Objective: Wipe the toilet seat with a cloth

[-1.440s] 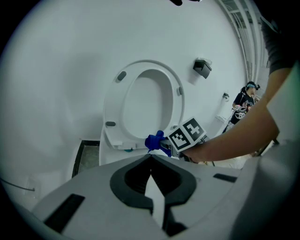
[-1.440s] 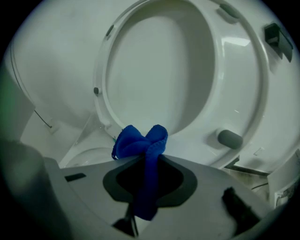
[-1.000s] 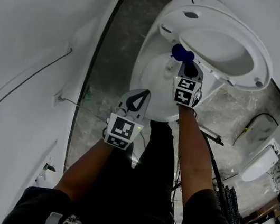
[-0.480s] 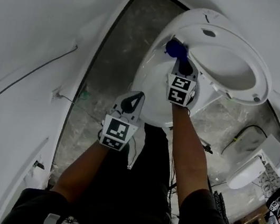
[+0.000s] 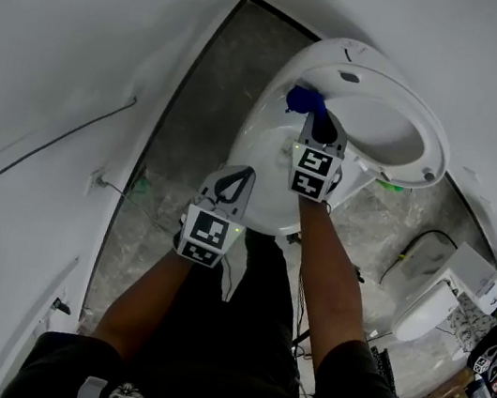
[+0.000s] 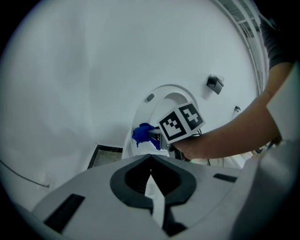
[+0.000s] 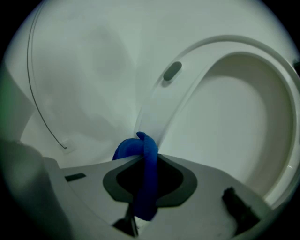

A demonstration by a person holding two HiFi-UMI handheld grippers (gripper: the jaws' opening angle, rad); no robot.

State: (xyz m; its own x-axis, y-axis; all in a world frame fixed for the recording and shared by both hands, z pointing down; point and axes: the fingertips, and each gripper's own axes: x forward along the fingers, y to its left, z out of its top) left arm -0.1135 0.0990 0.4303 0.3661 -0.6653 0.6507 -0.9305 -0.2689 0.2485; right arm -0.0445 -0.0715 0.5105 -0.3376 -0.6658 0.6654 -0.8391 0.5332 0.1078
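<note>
As a person stands over a white toilet in the head view, the right gripper reaches to the far left edge of the lifted toilet seat. A bunched blue cloth at its tip is touching or just beside that edge. The left gripper hangs nearer, over the bowl's near left side beside the grey stone floor, apart from the work. In the left gripper view, that gripper's tongs are pressed together with nothing between them. Beyond them the cloth shows against the seat at the end of the right gripper. In the right gripper view, the tongs pinch the cloth, which runs as a narrow folded strip up through the jaws and spills over to the left. The seat's curved ring rises to the far right. The likely trouble from here is that only a small wad of fabric leads the tool. A hard push along the ring could drag the cloth out of the pinch or let the bare tips scrape the plastic, and pressure on the lifted seat might tip it down.
</note>
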